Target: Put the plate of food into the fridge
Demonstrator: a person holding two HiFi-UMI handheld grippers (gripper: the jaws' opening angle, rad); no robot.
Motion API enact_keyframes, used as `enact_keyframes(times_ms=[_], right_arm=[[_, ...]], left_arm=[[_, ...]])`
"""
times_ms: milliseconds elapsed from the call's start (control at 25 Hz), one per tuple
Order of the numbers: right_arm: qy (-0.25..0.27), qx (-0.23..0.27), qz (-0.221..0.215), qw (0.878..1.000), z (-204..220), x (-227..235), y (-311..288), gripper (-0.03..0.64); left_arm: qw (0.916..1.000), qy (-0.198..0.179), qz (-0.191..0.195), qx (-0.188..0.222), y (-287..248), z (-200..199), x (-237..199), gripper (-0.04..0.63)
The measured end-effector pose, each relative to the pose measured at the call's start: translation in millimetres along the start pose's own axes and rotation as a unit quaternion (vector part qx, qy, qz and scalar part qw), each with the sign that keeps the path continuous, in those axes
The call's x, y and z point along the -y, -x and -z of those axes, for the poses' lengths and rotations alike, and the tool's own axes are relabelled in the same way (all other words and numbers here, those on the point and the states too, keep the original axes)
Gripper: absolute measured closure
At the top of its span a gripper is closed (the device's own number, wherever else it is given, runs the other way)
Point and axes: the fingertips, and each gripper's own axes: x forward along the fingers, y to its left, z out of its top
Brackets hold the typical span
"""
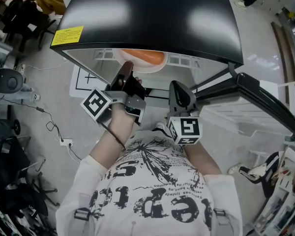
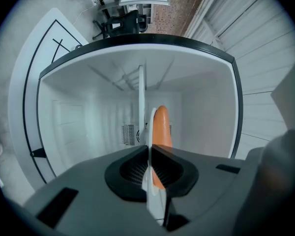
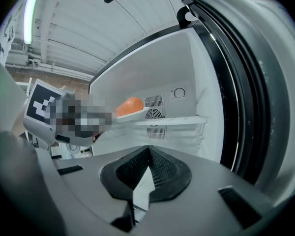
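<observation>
Left gripper view: jaws clamped on rim of plate (image 2: 152,118), plate inside fridge (image 2: 206,112).
Left gripper (image 2: 150,146) holds 1 plate with 1 orange food item (image 2: 162,125) just above 1 shelf (image 3: 172,120); right gripper (image 3: 148,147) closed on nothing. Judged nearly done: set-down, release, withdrawal remain.
</observation>
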Motion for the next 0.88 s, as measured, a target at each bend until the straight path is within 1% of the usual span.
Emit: enact_keyframes(times_ms=[320,400,560,720,800,880], right_arm=[[0.004,0.006,-0.001,1.000,-3.8,-1.6,2.0,0.617],[0.003,0.005,-0.001,1.000,-2.7,-0.7,1.4,0.617],[0.005,0.004,0.002,1.000,-4.7,2.2,-3.2,0.617],[0.008,0.002,0.001,1.000,-4.6,0.1,-4.6,0.617],[0.009,0.001,-0.001,1.000,-4.4,-0.4,-5.8,0.617],[0.010,0.002,-0.002,1.000,-5.3,-0.2,-7.3,0.617]], left_arm=[[0.9997,0.020,-0.005,0.012,-0.6,-0.5,2.2,0.565],[0.9997,0.019,-0.004,0.017,-1.5,-0.8,2.7,0.560],[0.9997,0.005,-0.005,0.025,-5.8,-2.2,5.8,0.545],[0.9995,0.003,-0.004,0.031,-4.9,-2.7,7.5,0.545],[0.9995,0.004,0.000,0.032,-5.7,-2.7,7.9,0.545],[0.9994,0.015,0.010,0.031,-6.9,-2.8,7.8,0.545]])
